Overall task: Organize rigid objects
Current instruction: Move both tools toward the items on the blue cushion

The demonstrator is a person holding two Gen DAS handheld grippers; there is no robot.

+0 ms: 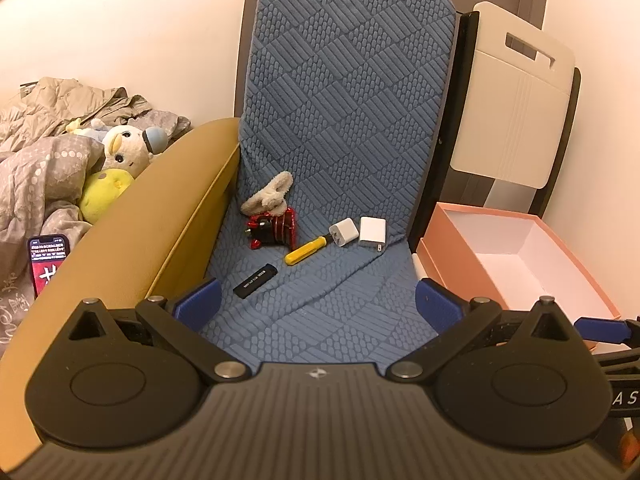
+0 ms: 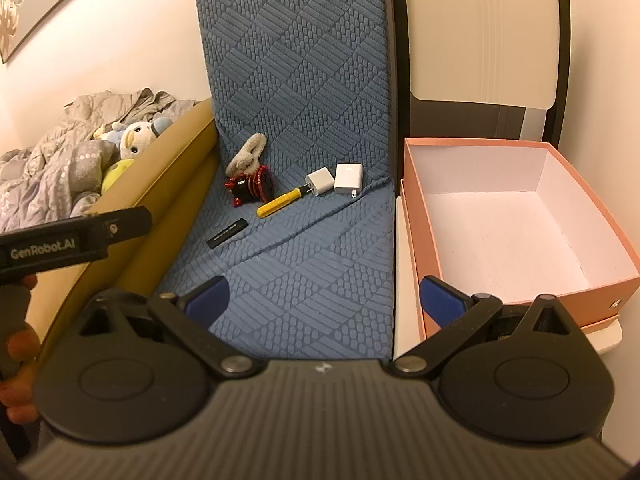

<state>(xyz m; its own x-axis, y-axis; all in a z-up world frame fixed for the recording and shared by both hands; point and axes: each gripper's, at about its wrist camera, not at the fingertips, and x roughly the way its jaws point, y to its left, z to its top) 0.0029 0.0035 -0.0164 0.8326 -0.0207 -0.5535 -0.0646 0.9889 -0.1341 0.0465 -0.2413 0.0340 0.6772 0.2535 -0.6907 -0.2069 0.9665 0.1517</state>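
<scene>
Both grippers level above the seat's front edge, jaws wide, nothing held.

Left gripper [image 1: 316,300] and right gripper [image 2: 324,294] released. Black stick [image 2: 227,233], yellow tool [image 2: 280,202], two white chargers [image 2: 334,179] mid-seat cushion [image 2: 304,264]; red item [image 2: 252,186], possibly a clip. Pink box [image 2: 560,292] right, empty.

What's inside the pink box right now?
Nothing visible: the pink box shows a bare white floor and walls. Its near wall hides the front strip of the floor.

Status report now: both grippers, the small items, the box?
Left gripper open, right gripper open, both empty. Black USB stick, yellow screwdriver on blue seat cushion. Pink cardboard box empty.
</scene>
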